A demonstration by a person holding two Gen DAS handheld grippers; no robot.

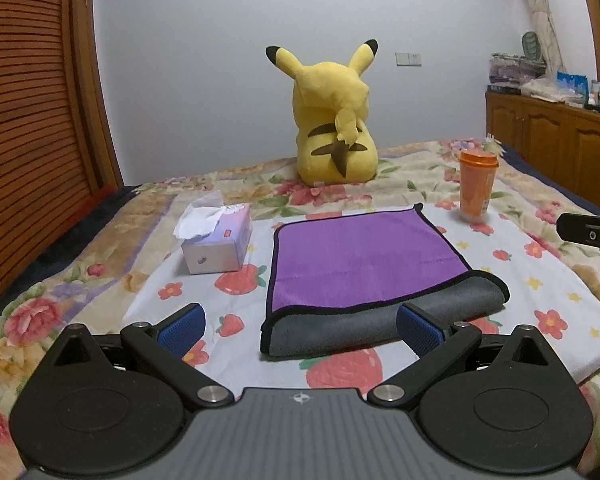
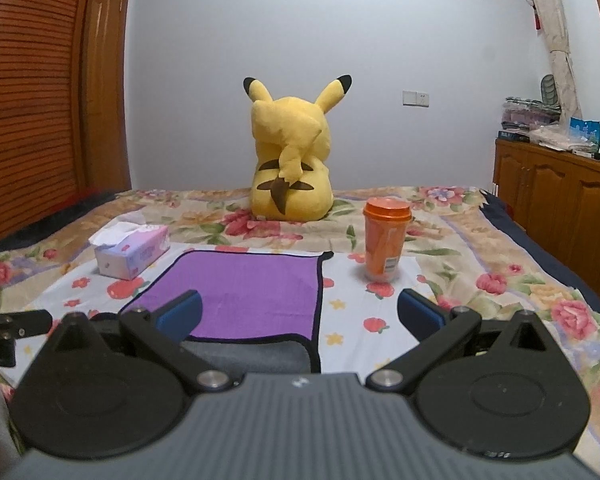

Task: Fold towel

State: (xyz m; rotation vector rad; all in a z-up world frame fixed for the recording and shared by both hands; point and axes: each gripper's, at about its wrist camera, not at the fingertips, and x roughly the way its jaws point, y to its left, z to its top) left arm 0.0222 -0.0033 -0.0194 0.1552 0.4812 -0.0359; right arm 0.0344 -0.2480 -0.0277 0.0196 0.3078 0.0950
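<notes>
A purple towel (image 1: 356,260) with a black hem lies on the flowered bed sheet (image 1: 540,304), its near edge folded over so the grey underside (image 1: 364,328) shows. My left gripper (image 1: 300,326) is open and empty, hovering just before the towel's near-left corner. The towel also shows in the right wrist view (image 2: 252,292), with the grey fold (image 2: 244,354) at its near edge. My right gripper (image 2: 300,316) is open and empty, just before the towel's near-right corner.
A tissue box (image 1: 216,240) stands left of the towel. An orange lidded cup (image 1: 476,184) stands at the towel's far right corner. A yellow plush toy (image 1: 332,120) sits further back. Wooden cabinets (image 1: 560,140) line the right side, a slatted wooden door (image 1: 28,120) the left.
</notes>
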